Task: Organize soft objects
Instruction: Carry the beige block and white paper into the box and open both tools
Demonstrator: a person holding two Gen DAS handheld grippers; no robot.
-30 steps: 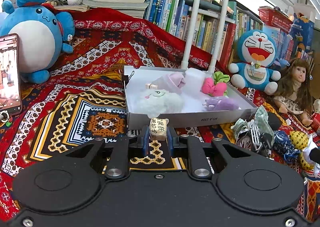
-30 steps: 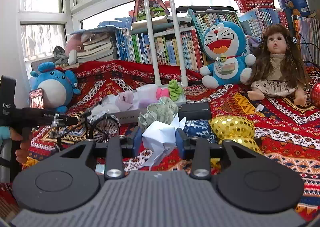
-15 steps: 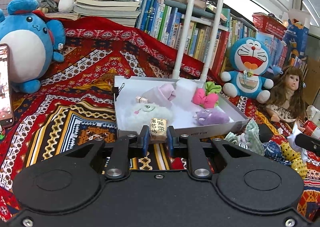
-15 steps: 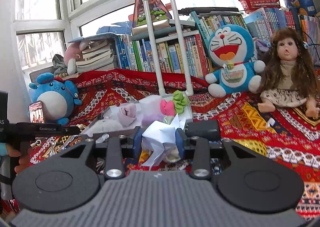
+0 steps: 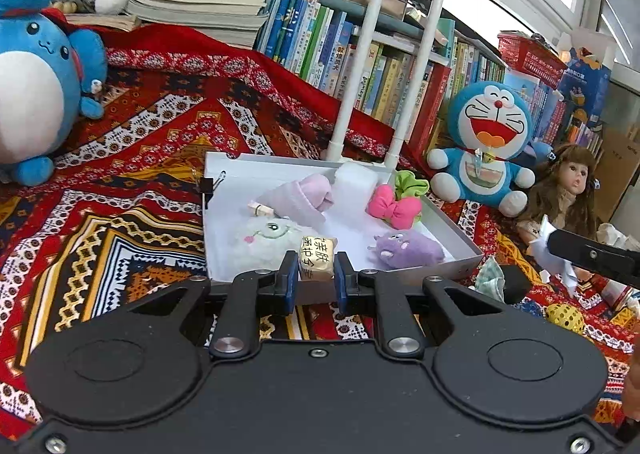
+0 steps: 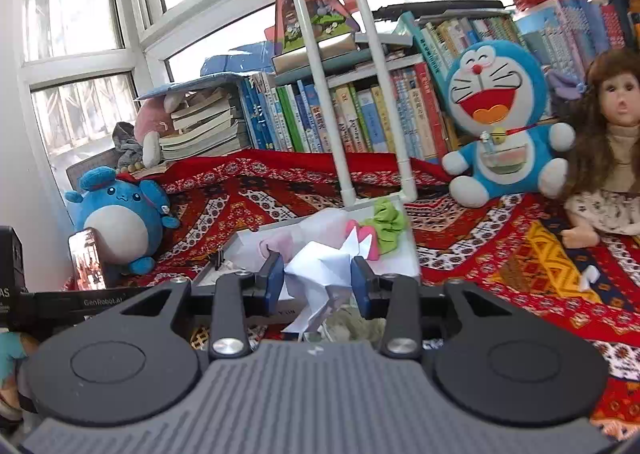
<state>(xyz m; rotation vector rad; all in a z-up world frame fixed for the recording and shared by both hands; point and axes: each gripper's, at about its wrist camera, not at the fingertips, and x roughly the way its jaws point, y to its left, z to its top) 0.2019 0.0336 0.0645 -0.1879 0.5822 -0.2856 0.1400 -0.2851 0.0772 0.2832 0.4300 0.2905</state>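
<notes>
- left claw (image 5: 316, 272) narrow, clamped on a small cream pouch (image 5: 318, 257) with printed characters; grip unchanged over the last second
- right claw (image 6: 318, 278) also narrow, clamped on a crumpled white paper piece (image 6: 320, 270); same hold as a second ago
- change: both claws have carried their loads toward the white tray (image 5: 460, 228). In the left wrist view the tray sat further off a second ago; now its near wall is right at the fingertips and the pouch reads against the tray interior
- right wrist view: the toy bicycle, green fabric wad and gold ball that were ahead a second ago have dropped out of frame; tray now directly ahead, paper overlapping its near edge
- right claw's arm now shows at the right edge of the left wrist view, paper hanging from it, still short of the tray's right corner
- already in tray: fluffy white plush (image 5: 266, 240), pink sock roll (image 5: 298, 198), pink bow (image 5: 394, 208), purple plush (image 5: 408, 248), green scrunchie (image 5: 412, 182) at the far rim
- read: transport nearly done, release is next for both. Free floor looks to be mid tray between white plush and purple plush; pouch should fit there
- risk: paper is light and may catch on a pad at release
</notes>
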